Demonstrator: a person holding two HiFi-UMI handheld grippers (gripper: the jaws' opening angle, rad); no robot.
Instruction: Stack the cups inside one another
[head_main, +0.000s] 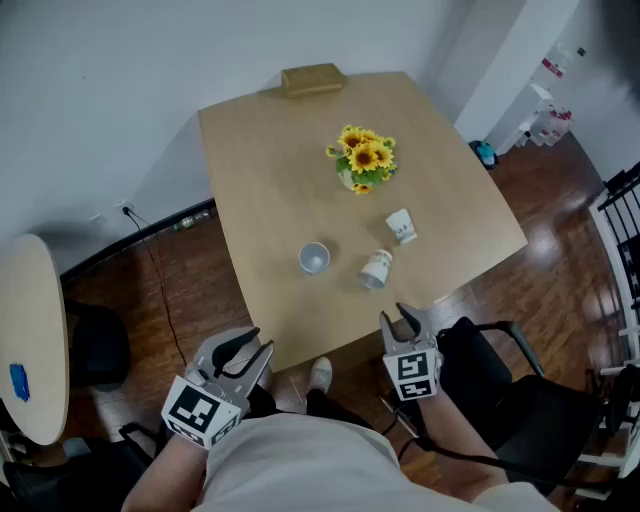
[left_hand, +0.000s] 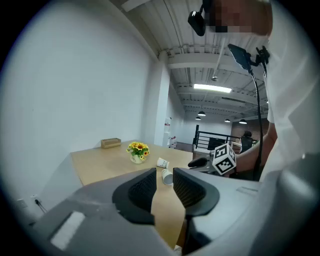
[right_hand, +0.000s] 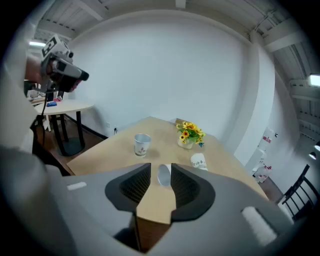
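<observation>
- The left gripper (head_main: 262, 342) is held in front of the near edge of the table (head_main: 265, 190). Its jaws stand apart and there is nothing between them.
- The right gripper (head_main: 397, 318) is also at the near edge, more to the right. Its jaws are apart too and the pads press on nothing.
- One cup stands upright (head_main: 314, 258) on the near half of the table, with its mouth up.
- A second cup lies on its side (head_main: 376, 268) just to the right of the upright one. The two do not touch.
- In the right gripper view, the mouth of this lying cup shows in the gap between the jaws. The head view shows it on the table ahead of the fingertips, not between them.
- A third cup (head_main: 401, 226) is a little farther back and to the right. It seems to lie tilted on its side, but this is hard to tell.
- No cup is inside another.
- A small pot of sunflowers (head_main: 363, 157) stands behind the cups, and a brown box (head_main: 312, 79) lies at the far edge.
- A round side table (head_main: 35, 330) stands to the left on the dark wooden floor.
</observation>
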